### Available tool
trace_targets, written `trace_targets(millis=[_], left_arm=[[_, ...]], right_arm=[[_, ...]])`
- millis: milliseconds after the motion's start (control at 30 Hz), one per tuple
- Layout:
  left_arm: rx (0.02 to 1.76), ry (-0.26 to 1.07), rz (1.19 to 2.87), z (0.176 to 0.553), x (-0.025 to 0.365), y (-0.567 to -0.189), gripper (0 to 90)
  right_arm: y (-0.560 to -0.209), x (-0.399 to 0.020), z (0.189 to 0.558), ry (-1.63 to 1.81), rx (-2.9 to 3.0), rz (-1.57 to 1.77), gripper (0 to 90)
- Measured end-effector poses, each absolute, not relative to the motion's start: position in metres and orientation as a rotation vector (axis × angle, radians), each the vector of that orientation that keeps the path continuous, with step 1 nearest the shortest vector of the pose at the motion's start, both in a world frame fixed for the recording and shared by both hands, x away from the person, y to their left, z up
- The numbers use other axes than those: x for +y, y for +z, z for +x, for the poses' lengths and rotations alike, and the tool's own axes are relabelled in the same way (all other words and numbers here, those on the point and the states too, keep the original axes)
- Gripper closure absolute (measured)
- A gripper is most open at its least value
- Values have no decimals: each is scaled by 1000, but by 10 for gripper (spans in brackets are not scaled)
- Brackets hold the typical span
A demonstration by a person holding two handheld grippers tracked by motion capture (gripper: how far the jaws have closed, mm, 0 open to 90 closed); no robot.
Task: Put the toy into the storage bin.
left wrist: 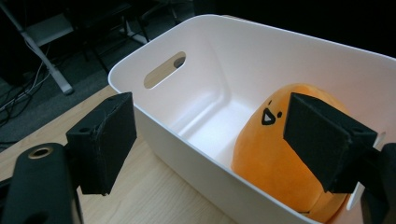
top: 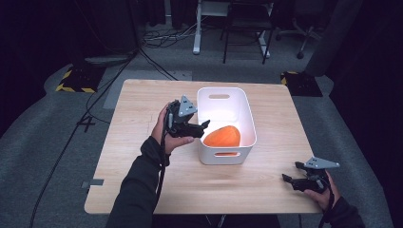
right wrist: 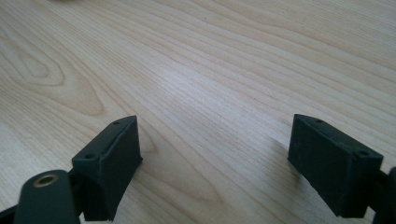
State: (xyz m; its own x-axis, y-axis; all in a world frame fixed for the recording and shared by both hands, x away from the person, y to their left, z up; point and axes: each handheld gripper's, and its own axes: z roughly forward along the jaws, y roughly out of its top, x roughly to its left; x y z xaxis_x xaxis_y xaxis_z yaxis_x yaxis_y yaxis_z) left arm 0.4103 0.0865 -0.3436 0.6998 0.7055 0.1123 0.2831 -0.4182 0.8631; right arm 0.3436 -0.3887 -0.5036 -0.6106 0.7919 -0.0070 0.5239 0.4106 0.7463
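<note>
Scene: wooden table (top: 157, 190), white bin (top: 250, 124) near its centre, orange plush toy (top: 222, 136) inside.
Toy location: lying in the near end of the bin, against the near wall; small printed face turned toward the bin's far end in the left gripper view (left wrist: 275, 163).
Bin: slot handles in both short ends; far half of the floor bare (left wrist: 210, 126).
Left gripper: (top: 205, 124) at the bin's left rim, tips reaching over the edge toward the toy; jaws spread wide, nothing between the pads. In its own view one jaw outside the wall, the other over the toy, no contact readable.
Right gripper: (top: 291, 174) parked low at the table's near right corner, well apart from the bin; jaws wide apart over bare wood (right wrist: 210, 116), holding nothing.
Step in hand (judged): toy sits released in the bin, left gripper at the rim with empty jaws; either clearing away or lining up for a grab, cannot tell which.
Doing it well, if clearing: keep jaws apart, lift straight above the rim before swinging off, avoid hooking the thin wall and dragging the bin.
Doing it well, if grabbing: bring both pads inside the wall, straddle the plush across its middle, squeeze deep since soft.
Risk: pad catching the rim, bin sliding on smooth wood.
Right hand: stay put, or brace the bin if it shifts.
</note>
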Motion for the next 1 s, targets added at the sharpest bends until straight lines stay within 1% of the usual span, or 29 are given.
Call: trace_targets(millis=[533,600,733,767,833,1000], left_arm=[[811,647,2034,408,111,-347,172],[819,686,2055,406,114,-350,172],[835,700,2077,405,118,-355,172],[851,682,2062,405,119,-357,172],[847,698,2086,405,122,-359,172],[862,684,2090,401,128,-367,171]], right_arm=[[-504,-389,344,1031,2312,1132,169],[-504,-389,344,1031,2312,1132,169],[-504,-389,344,1031,2312,1131,169],[-504,-389,344,1031,2312,1132,170],[-504,-389,344,1031,2312,1131,169],[-504,-389,344,1031,2312,1132,169]])
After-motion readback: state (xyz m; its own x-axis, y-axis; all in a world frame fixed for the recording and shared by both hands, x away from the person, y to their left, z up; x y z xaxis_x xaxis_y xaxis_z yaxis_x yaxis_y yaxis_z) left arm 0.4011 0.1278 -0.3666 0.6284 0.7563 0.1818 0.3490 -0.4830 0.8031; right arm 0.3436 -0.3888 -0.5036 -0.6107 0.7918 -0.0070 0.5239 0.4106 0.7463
